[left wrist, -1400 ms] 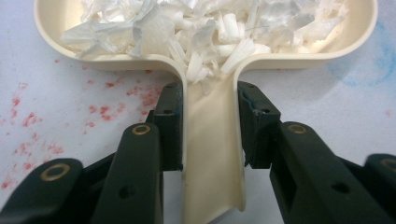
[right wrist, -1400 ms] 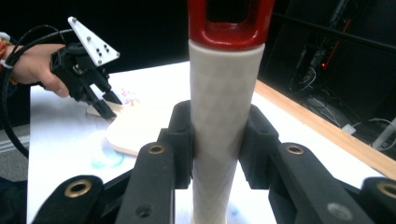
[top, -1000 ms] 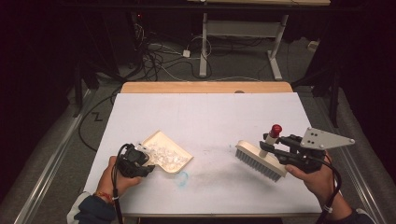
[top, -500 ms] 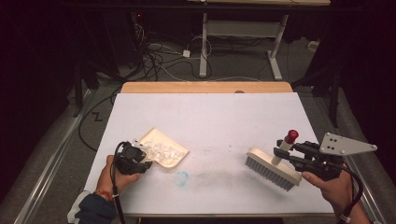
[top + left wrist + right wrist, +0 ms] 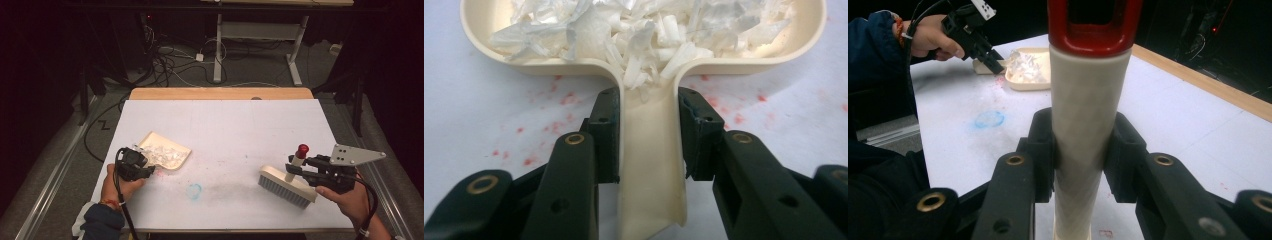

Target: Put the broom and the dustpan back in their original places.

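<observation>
Sweeping setup: a person is working at a white table [image 5: 220,125] with a dustpan on the left side and a brush on the right side, well apart.
Table surface: it is showing a blue ring mark [image 5: 194,190] between the two tools, a faint grey smear running from it toward the brush, and pink-red specks near the dustpan.
Brush [image 5: 287,186]: its cream head is sitting bristles-down near the front right of the table, with its handle, capped in red, rising toward the right gripper.
Dustpan [image 5: 165,150]: it is lying at the front left, its scoop holding a heap of white shredded scraps [image 5: 644,30], its handle pointing back to the left gripper.
Right gripper [image 5: 1080,145]: its jaws are pressing on both sides of the cream brush handle, just below the red cap.
Left gripper [image 5: 649,135]: its jaws are closing narrowly on the dustpan handle, touching it on both sides just behind the scoop.
Step in hand, as a judgement: the brush is probably being readied for another pass toward the pan.
Doing it well: keeping the pan's lip flat on the table, bristles low, strokes short, so the loose scraps are not flicking out.
</observation>
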A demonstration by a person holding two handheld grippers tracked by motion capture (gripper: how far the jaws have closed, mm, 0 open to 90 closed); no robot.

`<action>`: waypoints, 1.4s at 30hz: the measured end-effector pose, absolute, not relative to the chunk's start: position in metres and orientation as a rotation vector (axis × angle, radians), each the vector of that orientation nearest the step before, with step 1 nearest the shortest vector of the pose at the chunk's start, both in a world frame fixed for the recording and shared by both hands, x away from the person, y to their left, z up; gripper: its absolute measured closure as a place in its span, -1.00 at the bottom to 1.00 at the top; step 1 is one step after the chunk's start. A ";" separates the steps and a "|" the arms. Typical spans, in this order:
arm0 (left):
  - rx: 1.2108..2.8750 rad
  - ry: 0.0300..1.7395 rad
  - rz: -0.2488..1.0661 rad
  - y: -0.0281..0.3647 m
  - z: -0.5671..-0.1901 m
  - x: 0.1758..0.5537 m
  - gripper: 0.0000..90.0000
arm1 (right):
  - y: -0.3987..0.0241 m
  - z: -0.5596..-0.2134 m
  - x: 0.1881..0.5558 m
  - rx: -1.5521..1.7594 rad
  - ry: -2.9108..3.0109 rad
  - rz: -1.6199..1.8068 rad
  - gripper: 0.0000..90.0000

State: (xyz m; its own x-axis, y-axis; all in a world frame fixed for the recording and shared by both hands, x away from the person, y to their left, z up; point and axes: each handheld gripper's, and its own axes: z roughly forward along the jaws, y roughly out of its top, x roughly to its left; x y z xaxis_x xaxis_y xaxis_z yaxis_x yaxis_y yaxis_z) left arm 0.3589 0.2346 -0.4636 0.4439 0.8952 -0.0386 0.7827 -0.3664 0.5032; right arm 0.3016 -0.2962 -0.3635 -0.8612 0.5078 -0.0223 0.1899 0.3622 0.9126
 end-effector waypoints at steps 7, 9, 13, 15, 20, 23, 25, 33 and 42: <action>2.188 1.516 0.359 0.235 -0.466 0.363 0.41 | -0.295 -0.367 0.306 0.639 2.328 1.507 0.55; 2.162 1.527 0.354 0.233 -0.466 0.361 0.33 | -0.295 -0.367 0.307 0.636 2.330 1.499 0.55; 2.141 1.497 0.329 0.223 -0.464 0.355 0.15 | -0.295 -0.367 0.314 0.663 2.311 1.491 0.54; 2.150 1.474 0.318 0.218 -0.462 0.351 0.11 | -0.295 -0.368 0.319 0.691 2.297 1.490 0.52; 2.146 1.428 0.359 0.215 -0.459 0.344 -0.05 | -0.298 -0.368 0.343 0.761 2.266 1.436 0.43; 2.139 1.321 0.480 0.215 -0.456 0.335 -0.13 | -0.298 -0.369 0.360 0.808 2.260 1.380 0.37; 2.140 1.210 0.601 0.214 -0.454 0.325 -0.21 | -0.298 -0.371 0.370 0.852 2.241 1.348 0.33; 2.101 1.037 0.659 0.214 -0.466 0.298 -0.51 | -0.286 -0.378 0.403 0.945 2.191 1.286 0.28; 2.117 0.992 0.665 0.204 -0.472 0.292 -0.56 | -0.274 -0.385 0.427 1.016 2.099 1.249 0.25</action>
State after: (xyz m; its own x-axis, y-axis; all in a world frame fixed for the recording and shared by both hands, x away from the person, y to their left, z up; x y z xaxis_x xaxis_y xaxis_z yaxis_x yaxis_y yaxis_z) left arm 0.2923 0.2036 -0.4716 0.5757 0.8033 0.1526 0.4460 -0.4650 0.7648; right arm 0.4272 -0.2741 -0.3847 -0.6021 0.7976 -0.0372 0.3478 0.3039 0.8870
